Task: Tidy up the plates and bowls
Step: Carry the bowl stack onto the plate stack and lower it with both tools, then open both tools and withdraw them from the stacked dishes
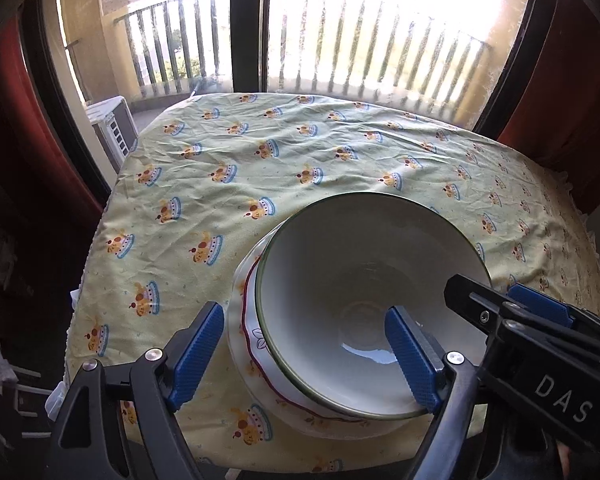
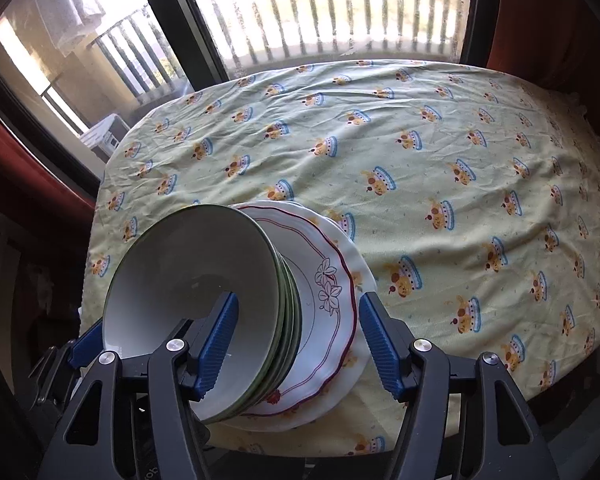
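Observation:
A stack of white green-rimmed bowls [image 1: 364,280] [image 2: 196,280] sits on white plates, the upper one with a red line and flower pattern [image 2: 332,292] [image 1: 260,344], near the table's front edge. My left gripper [image 1: 304,356] is open; its right finger [image 1: 412,364] is inside the top bowl and its left finger [image 1: 196,356] is outside the stack, over the cloth. My right gripper [image 2: 298,344] is open, straddling the bowls' right rims and the plates: its left finger [image 2: 216,344] is inside the top bowl, its right finger [image 2: 380,348] outside the plates. The right gripper also shows in the left wrist view [image 1: 512,312].
The table is covered by a wrinkled yellow-green cloth with a cartoon print [image 1: 300,152] [image 2: 440,160]. A large window with a balcony railing [image 1: 340,40] stands behind the table. Red curtains [image 1: 16,128] hang at both sides. A white unit [image 1: 112,124] sits outside at left.

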Demonstrator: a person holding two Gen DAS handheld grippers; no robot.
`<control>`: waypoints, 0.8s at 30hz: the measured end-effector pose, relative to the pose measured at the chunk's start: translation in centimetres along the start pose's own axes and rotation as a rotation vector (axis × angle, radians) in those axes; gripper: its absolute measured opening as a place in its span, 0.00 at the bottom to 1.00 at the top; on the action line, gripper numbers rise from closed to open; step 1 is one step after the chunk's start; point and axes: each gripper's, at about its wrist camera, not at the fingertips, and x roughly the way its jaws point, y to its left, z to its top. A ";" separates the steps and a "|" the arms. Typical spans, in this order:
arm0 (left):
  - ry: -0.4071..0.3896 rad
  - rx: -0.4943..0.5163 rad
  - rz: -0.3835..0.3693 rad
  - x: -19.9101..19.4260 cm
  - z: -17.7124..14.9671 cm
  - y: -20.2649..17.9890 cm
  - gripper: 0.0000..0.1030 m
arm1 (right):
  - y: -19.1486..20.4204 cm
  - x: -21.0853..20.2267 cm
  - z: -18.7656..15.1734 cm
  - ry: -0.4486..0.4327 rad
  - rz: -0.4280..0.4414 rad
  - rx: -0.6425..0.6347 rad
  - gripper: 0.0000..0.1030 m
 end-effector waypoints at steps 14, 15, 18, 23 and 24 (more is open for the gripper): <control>-0.207 -0.019 0.013 -4.0 -5.4 -2.8 0.91 | -6.1 -5.3 -5.2 -0.227 0.025 -0.040 0.78; -0.215 -0.019 0.017 -4.0 -6.0 -3.0 0.91 | -6.7 -5.3 -5.7 -0.232 0.013 -0.039 0.78; -0.220 -0.028 0.013 -3.8 -7.5 -3.7 0.91 | -8.4 -5.3 -7.1 -0.251 -0.022 -0.042 0.78; -0.261 -0.019 0.031 -3.9 -9.3 -4.9 0.91 | -10.5 -5.8 -9.2 -0.328 -0.066 -0.063 0.78; -0.275 -0.014 0.035 -3.9 -9.6 -5.2 0.91 | -10.9 -5.8 -9.6 -0.351 -0.078 -0.066 0.78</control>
